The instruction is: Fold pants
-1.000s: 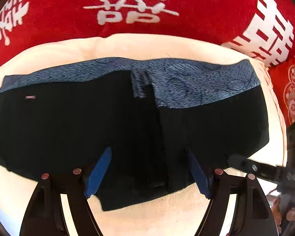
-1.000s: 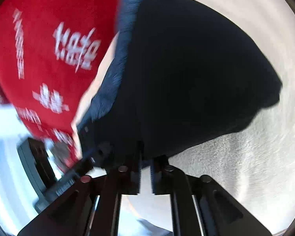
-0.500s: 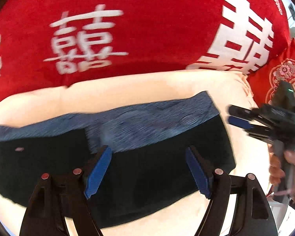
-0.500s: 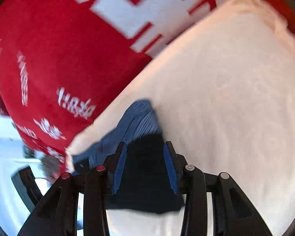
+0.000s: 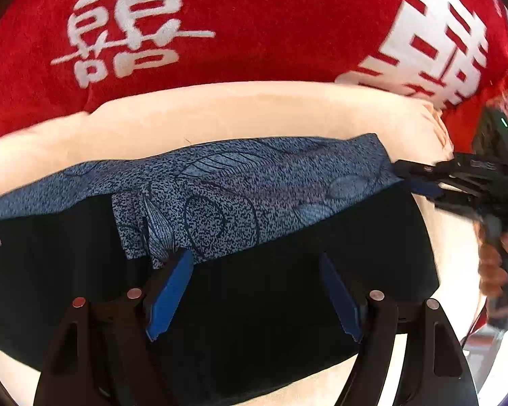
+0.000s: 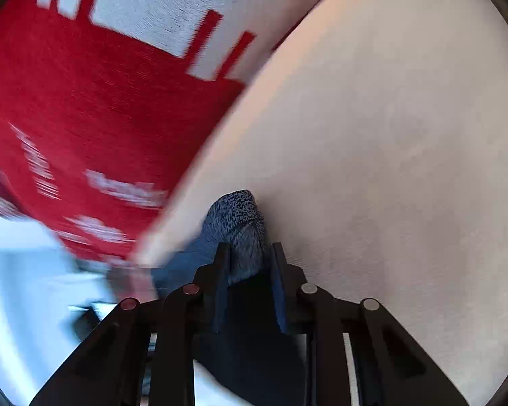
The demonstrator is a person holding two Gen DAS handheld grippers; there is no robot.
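Black pants (image 5: 271, 287) with a blue patterned waistband (image 5: 220, 186) lie folded on a cream cloth (image 5: 254, 111). My left gripper (image 5: 254, 291) is open and hovers just above the black fabric, holding nothing. My right gripper (image 5: 409, 179) shows in the left wrist view at the waistband's right corner. In the right wrist view my right gripper (image 6: 247, 287) has its jaws partly open around the waistband corner (image 6: 237, 223), with a gap on each side of the fabric.
A red blanket with large white characters (image 5: 220, 23) lies behind the cream cloth and also shows in the right wrist view (image 6: 84, 101). The cream cloth fills the right side there (image 6: 389, 152). A hand (image 5: 491, 264) holds the right gripper.
My right gripper went from shut on the pants edge to partly open and moved to the waistband's right corner. My left gripper moved closer over the pants and stayed open.
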